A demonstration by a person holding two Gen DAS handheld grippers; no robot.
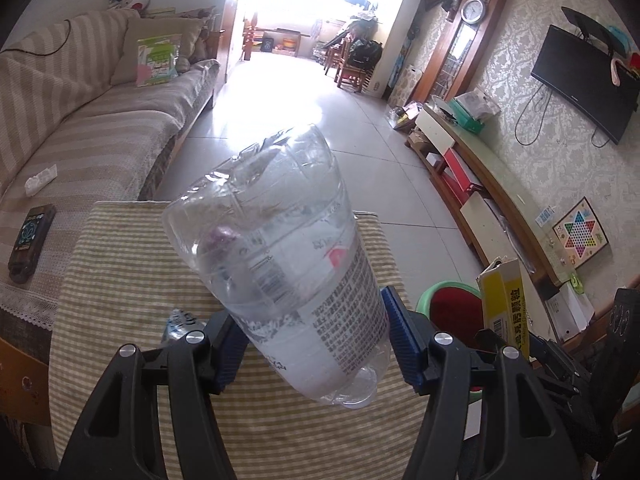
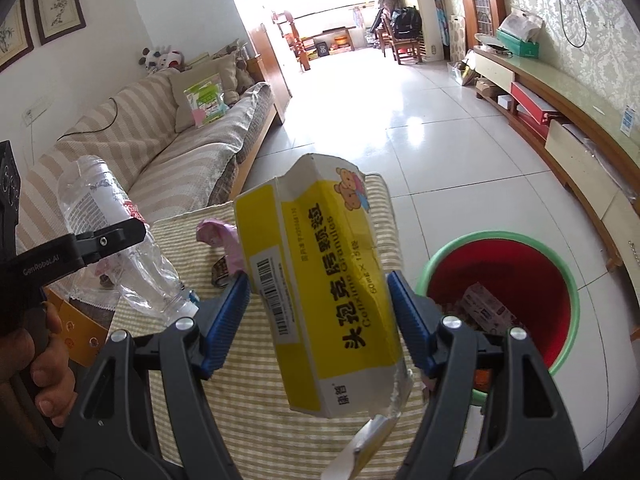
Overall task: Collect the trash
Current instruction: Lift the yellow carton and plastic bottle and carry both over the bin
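Left gripper [image 1: 310,344] clamped around one bottle [image 1: 280,248], right gripper [image 2: 320,320] around one yellow box [image 2: 320,280].

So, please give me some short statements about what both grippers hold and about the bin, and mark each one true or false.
1. The left gripper holds a clear crumpled plastic bottle. True.
2. The right gripper is open and holds nothing. False: it is shut on a yellow cardboard medicine box.
3. The red bin with a green rim is empty. False: a small carton lies inside.
4. A pink wrapper lies on the striped tablecloth. True.
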